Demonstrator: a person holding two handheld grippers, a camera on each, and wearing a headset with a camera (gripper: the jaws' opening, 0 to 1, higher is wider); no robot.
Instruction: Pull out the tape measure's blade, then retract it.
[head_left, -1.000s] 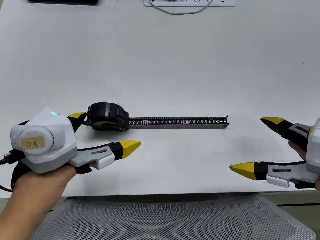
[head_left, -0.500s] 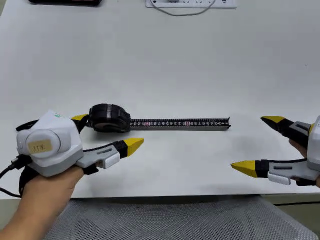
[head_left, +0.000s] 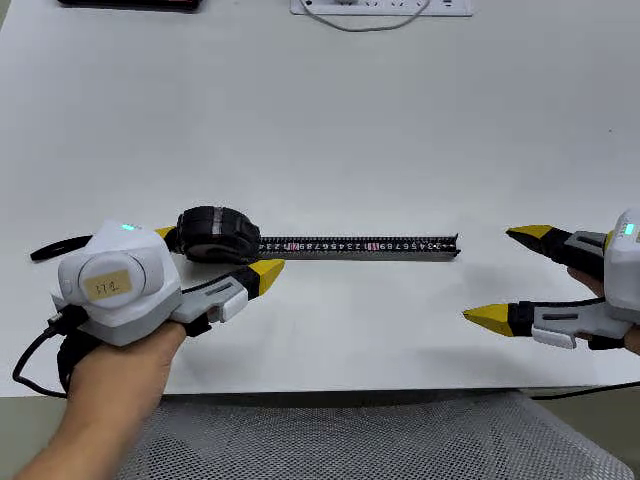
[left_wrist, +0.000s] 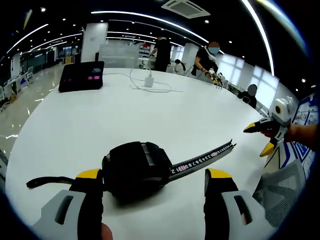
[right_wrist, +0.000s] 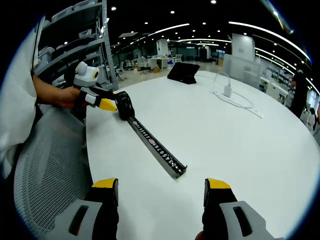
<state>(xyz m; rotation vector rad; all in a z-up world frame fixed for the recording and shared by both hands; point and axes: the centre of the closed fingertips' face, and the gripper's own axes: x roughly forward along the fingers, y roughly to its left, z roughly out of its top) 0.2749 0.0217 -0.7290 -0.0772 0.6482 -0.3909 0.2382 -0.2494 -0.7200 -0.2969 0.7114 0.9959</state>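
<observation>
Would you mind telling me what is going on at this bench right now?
A person with a gripper in each hand is working a black tape measure on the white table. Its blade lies pulled out flat to the right. The left gripper is open, with a jaw on either side of the case, not closed on it. The right gripper is open too, hovering apart from the blade's end hook.

I logged left gripper (head_left: 216, 251) and right gripper (head_left: 508, 275): yellow fingertips (head_left: 266, 270), black fingers, white-grey bodies. Between the left fingers I saw a black tape measure (head_left: 217, 235); blade (head_left: 360, 245) dark, white numerals, some red marks. The table (head_left: 350, 120) was plain white.
</observation>
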